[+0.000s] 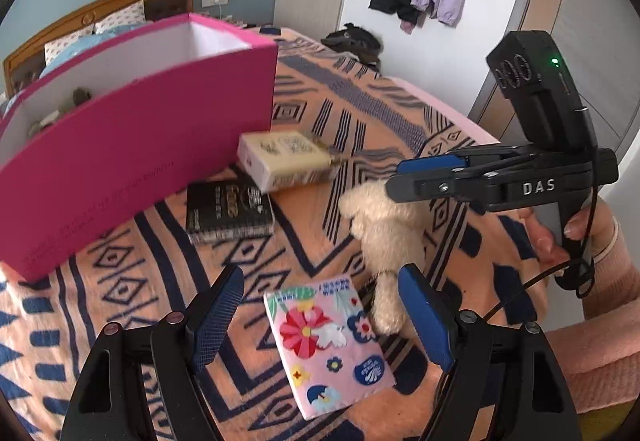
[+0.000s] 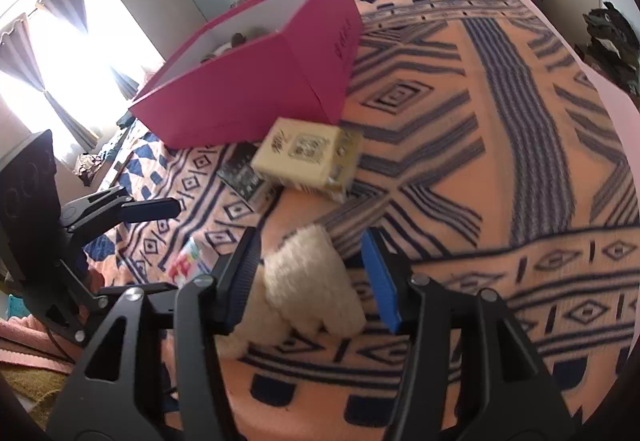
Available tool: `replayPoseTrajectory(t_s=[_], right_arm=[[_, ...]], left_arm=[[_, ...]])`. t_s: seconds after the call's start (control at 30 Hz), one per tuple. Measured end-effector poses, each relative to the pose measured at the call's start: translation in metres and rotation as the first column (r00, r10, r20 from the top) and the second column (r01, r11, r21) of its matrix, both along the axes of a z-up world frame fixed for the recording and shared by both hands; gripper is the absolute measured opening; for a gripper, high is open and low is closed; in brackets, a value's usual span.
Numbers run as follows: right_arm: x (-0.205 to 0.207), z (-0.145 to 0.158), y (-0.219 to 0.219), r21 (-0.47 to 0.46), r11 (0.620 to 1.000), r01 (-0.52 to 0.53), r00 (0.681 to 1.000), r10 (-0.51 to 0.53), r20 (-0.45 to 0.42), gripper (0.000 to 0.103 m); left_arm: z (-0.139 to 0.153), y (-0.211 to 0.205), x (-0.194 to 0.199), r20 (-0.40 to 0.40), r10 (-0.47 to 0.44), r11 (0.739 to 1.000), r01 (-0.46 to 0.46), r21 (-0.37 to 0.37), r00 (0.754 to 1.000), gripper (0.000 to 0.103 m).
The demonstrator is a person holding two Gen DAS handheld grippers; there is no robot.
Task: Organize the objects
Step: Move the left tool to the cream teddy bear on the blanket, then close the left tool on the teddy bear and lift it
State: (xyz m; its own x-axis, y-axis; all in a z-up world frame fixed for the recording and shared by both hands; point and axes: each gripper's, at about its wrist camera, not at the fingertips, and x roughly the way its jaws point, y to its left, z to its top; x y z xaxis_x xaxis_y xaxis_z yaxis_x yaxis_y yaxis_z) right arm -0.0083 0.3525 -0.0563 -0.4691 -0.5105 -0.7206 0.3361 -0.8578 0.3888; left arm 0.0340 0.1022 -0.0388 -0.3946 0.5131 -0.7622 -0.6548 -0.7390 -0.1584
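The right gripper (image 2: pixel 310 277), jaws spread, straddles the cream plush toy (image 2: pixel 316 281) on the patterned blanket (image 2: pixel 500 161). The left gripper (image 1: pixel 320 317), also spread, hovers over the floral tissue pack (image 1: pixel 326 345). At 12 o'clock of the toy sit a cream box (image 2: pixel 310 161) and a black notebook (image 1: pixel 230 211); the pink storage box (image 2: pixel 248 89) waits at 11 o'clock. The limp fleece may slip from a shallow pinch.
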Motion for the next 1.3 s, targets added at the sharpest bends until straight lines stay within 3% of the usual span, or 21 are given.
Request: replayPoseTrajectory(t_s=[0.4, 0.5, 0.67, 0.77, 1.0, 1.17, 1.3], right_arm=[[0.007, -0.012, -0.011, -0.019, 0.999, -0.047, 0.999, 0.047, 0.025, 0.055], [0.005, -0.012, -0.015, -0.017, 0.998, -0.055, 0.998, 0.055, 0.015, 0.047], [0.001, -0.011, -0.019, -0.040, 0.997, -0.063, 0.998, 0.063, -0.001, 0.043], [-0.002, -0.008, -0.021, -0.061, 0.996, -0.066, 0.998, 0.065, -0.015, 0.041], [-0.009, -0.014, -0.021, -0.068, 0.995, -0.075, 0.997, 0.075, 0.011, 0.044], [-0.008, -0.013, -0.019, -0.071, 0.995, -0.070, 0.997, 0.071, 0.014, 0.045], [-0.010, -0.014, -0.019, -0.080, 0.994, -0.073, 0.997, 0.075, 0.019, 0.045]], left_arm=[[-0.017, -0.014, 0.004, 0.023, 0.058, 0.995, -0.056, -0.078, 0.998, 0.081], [-0.015, -0.018, 0.001, 0.007, 0.088, 0.991, -0.087, -0.098, 0.996, 0.081], [-0.010, -0.025, -0.008, -0.030, 0.139, 0.982, -0.142, -0.125, 0.990, 0.079], [-0.004, -0.031, -0.015, -0.027, 0.159, 0.982, -0.161, -0.094, 0.987, 0.077], [0.016, -0.024, -0.010, 0.001, 0.047, 0.998, -0.047, 0.040, 0.999, 0.077], [0.010, 0.007, -0.012, 0.028, -0.034, 0.999, 0.033, 0.035, 0.999, 0.077], [0.000, 0.024, -0.016, 0.084, -0.064, 0.998, 0.062, 0.030, 0.994, 0.064]])
